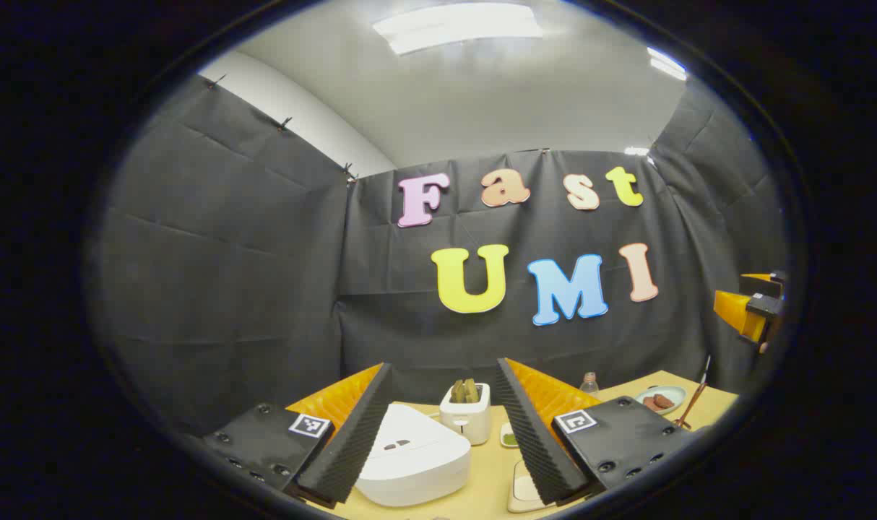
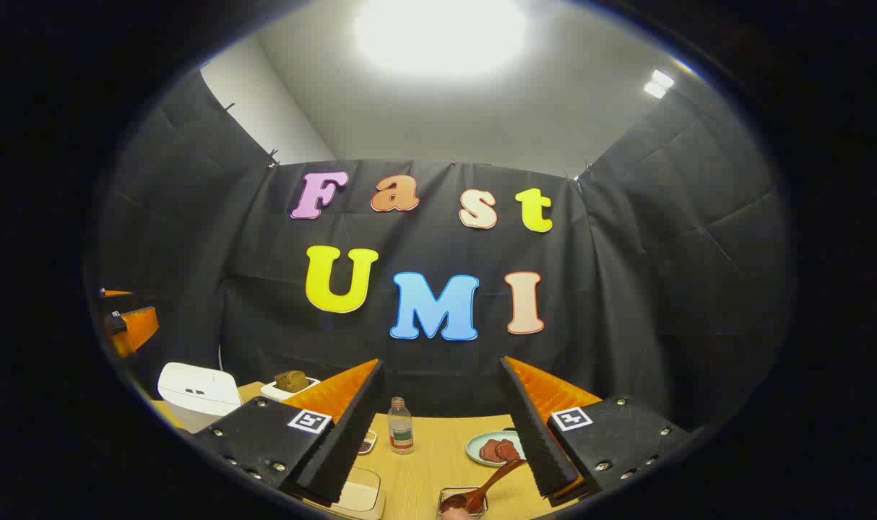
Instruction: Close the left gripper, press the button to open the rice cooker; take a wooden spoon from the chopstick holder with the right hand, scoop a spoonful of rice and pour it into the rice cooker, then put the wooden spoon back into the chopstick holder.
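The white rice cooker (image 1: 409, 455) sits with its lid down on the wooden table, right below and between the spread fingers of my left gripper (image 1: 444, 365), which is open and holds nothing. In the right gripper view the rice cooker (image 2: 196, 393) stands at the far left. The wooden spoon (image 2: 485, 487) leans in the chopstick holder (image 2: 453, 497) just below my right gripper (image 2: 441, 361), which is open and apart from the spoon. The spoon's handle (image 1: 695, 401) rises at the table's right end.
A toaster (image 1: 466, 413) with bread stands behind the cooker. A small bottle (image 2: 399, 426), a plate of meat slices (image 2: 478, 451), a small dish (image 2: 368, 442) and a pale shallow container (image 2: 359, 498) sit on the table (image 2: 424, 462). Black cloth walls close in behind.
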